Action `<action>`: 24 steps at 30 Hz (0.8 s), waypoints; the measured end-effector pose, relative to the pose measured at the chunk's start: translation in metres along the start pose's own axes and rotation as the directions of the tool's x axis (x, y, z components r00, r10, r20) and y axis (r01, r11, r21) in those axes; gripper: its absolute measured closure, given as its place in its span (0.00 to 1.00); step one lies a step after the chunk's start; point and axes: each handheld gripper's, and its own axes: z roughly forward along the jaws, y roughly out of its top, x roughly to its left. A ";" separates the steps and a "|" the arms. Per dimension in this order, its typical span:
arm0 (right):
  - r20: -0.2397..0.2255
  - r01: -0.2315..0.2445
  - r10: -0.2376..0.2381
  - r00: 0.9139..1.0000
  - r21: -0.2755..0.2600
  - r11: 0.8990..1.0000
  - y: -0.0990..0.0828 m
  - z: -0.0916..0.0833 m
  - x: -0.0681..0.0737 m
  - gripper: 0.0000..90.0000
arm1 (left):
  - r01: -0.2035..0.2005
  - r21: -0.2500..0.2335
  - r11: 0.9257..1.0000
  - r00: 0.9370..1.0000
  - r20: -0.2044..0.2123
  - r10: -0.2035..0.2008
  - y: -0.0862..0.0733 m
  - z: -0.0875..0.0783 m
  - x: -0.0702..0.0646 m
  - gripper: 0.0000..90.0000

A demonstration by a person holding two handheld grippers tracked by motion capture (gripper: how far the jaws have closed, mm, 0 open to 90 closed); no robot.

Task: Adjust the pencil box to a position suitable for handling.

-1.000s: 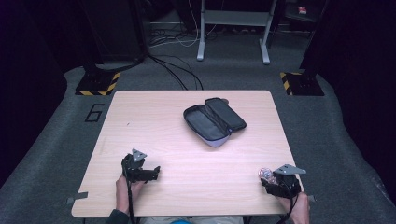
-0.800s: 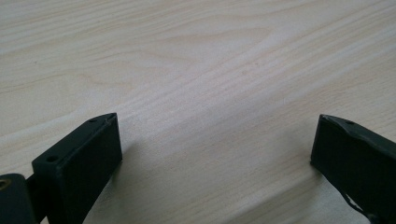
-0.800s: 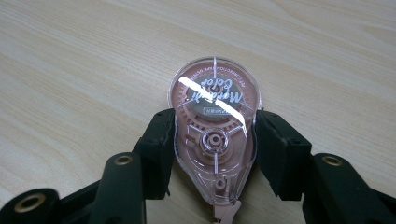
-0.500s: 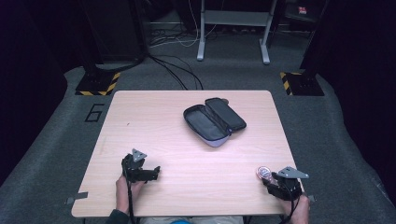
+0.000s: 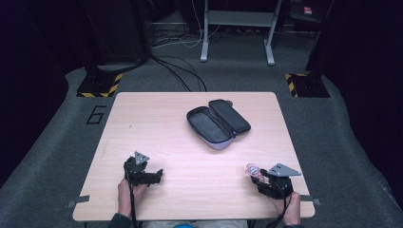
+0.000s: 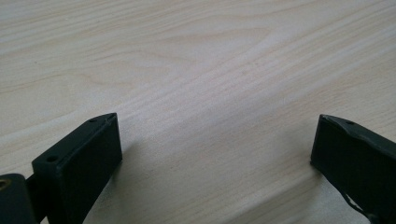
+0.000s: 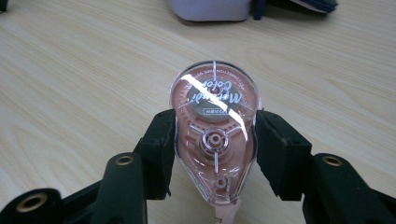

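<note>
Gripping a pink correction-tape dispenser [image 7: 214,140], the right gripper [image 5: 262,176] sits near the table's [image 5: 190,156] front right corner; both pads press on the clear shell's sides, jaws having just been closing onto it. In the right gripper view the dispenser lies flat-side up between the jaws, rounded end pointing away, tape nose toward the camera. Compared w/ a sec ago: the dispenser lay on the wood just left of the gripper, jaws wider; now it's clamped and the hand has shifted a bit leftward and looks slightly off the tabletop, though lift is hard to confirm from the high view.

Left gripper [image 5: 151,176] near the front left edge, hasn't moved across the frames. Jaws stand wide apart, nothing between them, bare wood grain below in the left gripper view.

Pencil case [image 5: 217,123] lies unzipped and spread open at table centre-back, dark lining up, well apart from both grippers. Its pale edge shows at the top of the right gripper view, straight ahead of the dispenser.

Judgement: pick is done, carry is the step in hand; prob. destination is the open case. Risk: smooth curved shell could twist in the pads during the move.
</note>
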 end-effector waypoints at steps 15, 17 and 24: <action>-0.137 0.078 -0.071 0.988 0.051 0.996 0.019 0.053 0.042 0.55 | 0.000 0.000 1.000 1.000 0.000 0.000 0.000 0.000 0.000 0.02; -0.138 0.076 -0.069 0.988 0.049 0.996 0.018 0.055 0.044 0.55 | 0.000 0.000 1.000 1.000 0.000 0.000 0.000 0.000 0.000 0.02; -0.155 0.105 -0.091 0.984 0.089 0.990 0.015 0.067 0.056 0.55 | 0.000 0.000 1.000 1.000 0.000 0.000 0.000 0.000 0.000 0.02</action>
